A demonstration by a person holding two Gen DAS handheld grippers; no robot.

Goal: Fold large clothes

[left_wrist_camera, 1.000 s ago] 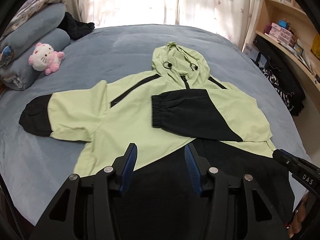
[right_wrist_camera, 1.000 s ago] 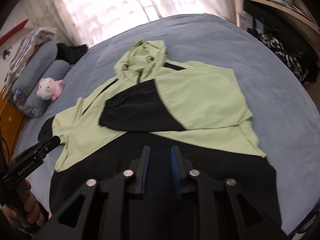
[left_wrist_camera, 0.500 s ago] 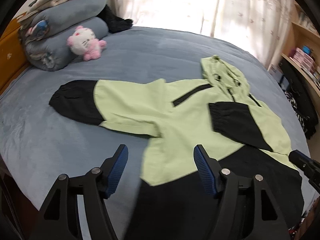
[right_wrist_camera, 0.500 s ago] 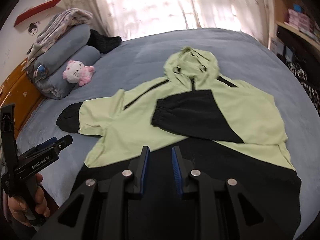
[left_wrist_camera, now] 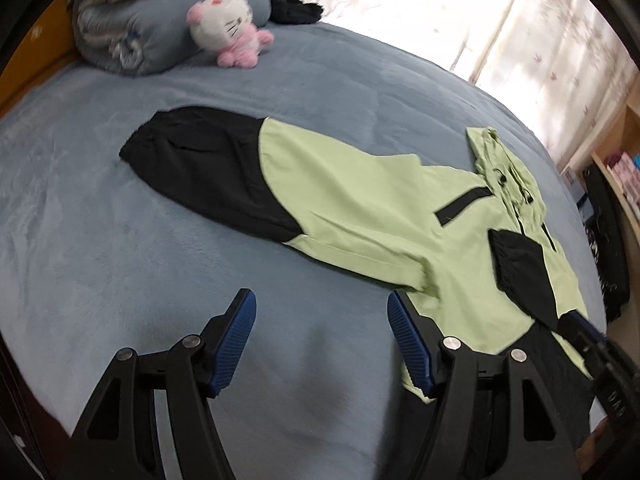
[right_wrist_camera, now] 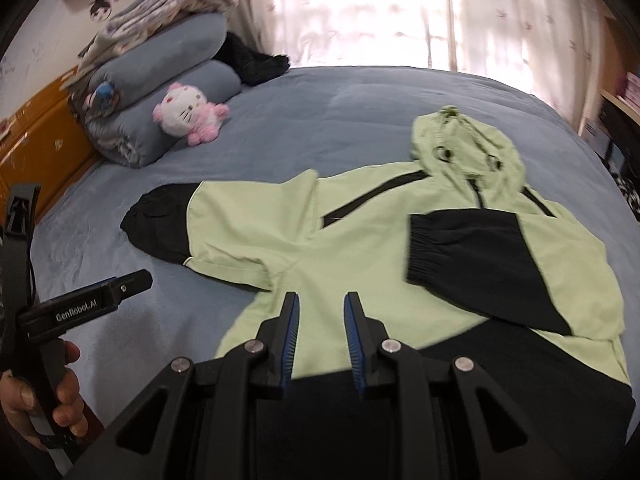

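Observation:
A light green and black hooded jacket [right_wrist_camera: 360, 236] lies flat, front up, on a blue-grey bed [right_wrist_camera: 320, 120]. Its right-hand sleeve [right_wrist_camera: 480, 264] is folded across the chest, black cuff inward. Its other sleeve [left_wrist_camera: 248, 188] lies stretched out to the left on the bed. My left gripper [left_wrist_camera: 322, 332] is open and empty, over bare bed just short of that stretched sleeve. My right gripper [right_wrist_camera: 322, 320] is open with a narrow gap, empty, above the jacket's lower front. The left gripper's body [right_wrist_camera: 84, 304] shows in the right wrist view at the left.
Rolled blue bedding [right_wrist_camera: 168, 88] with a pink and white plush cat [right_wrist_camera: 188, 114] sits at the head of the bed. A dark garment [right_wrist_camera: 256, 60] lies behind it. Curtains [right_wrist_camera: 400, 12] hang at the back, shelves [left_wrist_camera: 616, 168] stand at the right.
My left gripper has swung left, from over the jacket's hem to over bare bed near the stretched sleeve, and opened wider. My right gripper has shifted left and its gap has widened a little.

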